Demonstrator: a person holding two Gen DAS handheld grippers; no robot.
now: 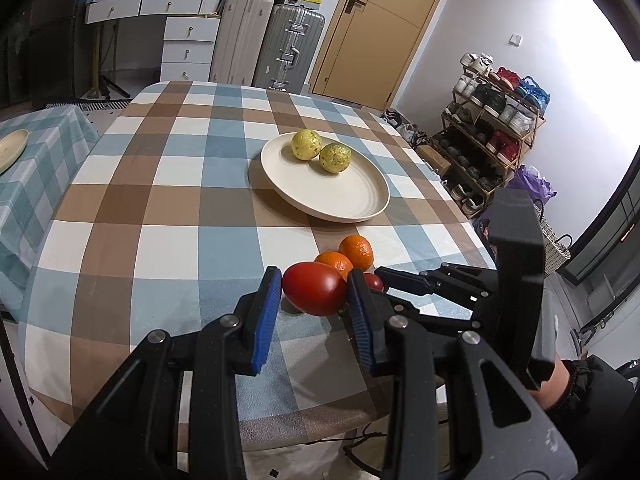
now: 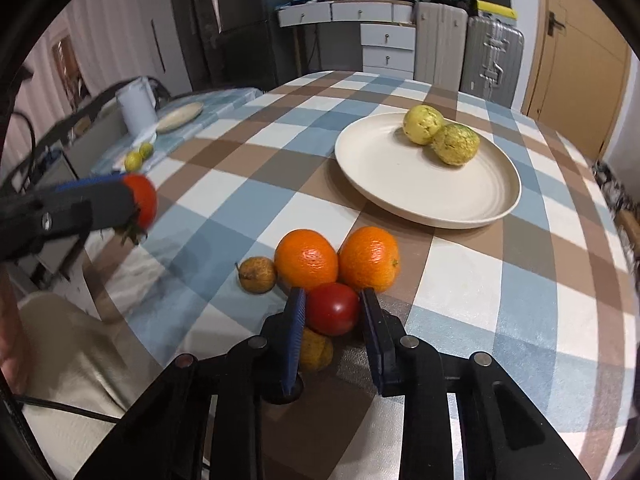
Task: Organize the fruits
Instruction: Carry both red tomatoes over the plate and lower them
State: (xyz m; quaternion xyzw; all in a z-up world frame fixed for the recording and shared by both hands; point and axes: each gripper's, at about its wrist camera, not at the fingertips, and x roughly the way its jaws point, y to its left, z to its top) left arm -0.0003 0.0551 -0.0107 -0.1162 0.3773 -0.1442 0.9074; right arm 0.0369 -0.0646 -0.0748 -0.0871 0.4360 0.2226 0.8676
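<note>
My left gripper (image 1: 314, 280) is shut on a large red tomato (image 1: 314, 294), held just above the checked tablecloth near the front edge. In the right wrist view, my right gripper (image 2: 333, 300) is shut on a smaller red tomato (image 2: 332, 308) that sits against two oranges (image 2: 306, 260) (image 2: 370, 258). A small brownish fruit (image 2: 258, 274) lies left of the oranges and a yellowish one (image 2: 316, 350) lies under the left finger. Farther back, a cream plate (image 2: 400, 176) holds two yellow-green fruits (image 2: 422, 124) (image 2: 456, 144). The left gripper (image 2: 100, 204) with its tomato shows at the left of that view.
A side table with a teal checked cloth (image 1: 48, 148) stands to the left, carrying a plate (image 2: 180, 114), a white kettle (image 2: 136, 106) and small green-yellow fruits (image 2: 134, 160). A shoe rack (image 1: 492, 128) stands beyond the table's right edge. Suitcases (image 1: 288, 48) and a door are behind.
</note>
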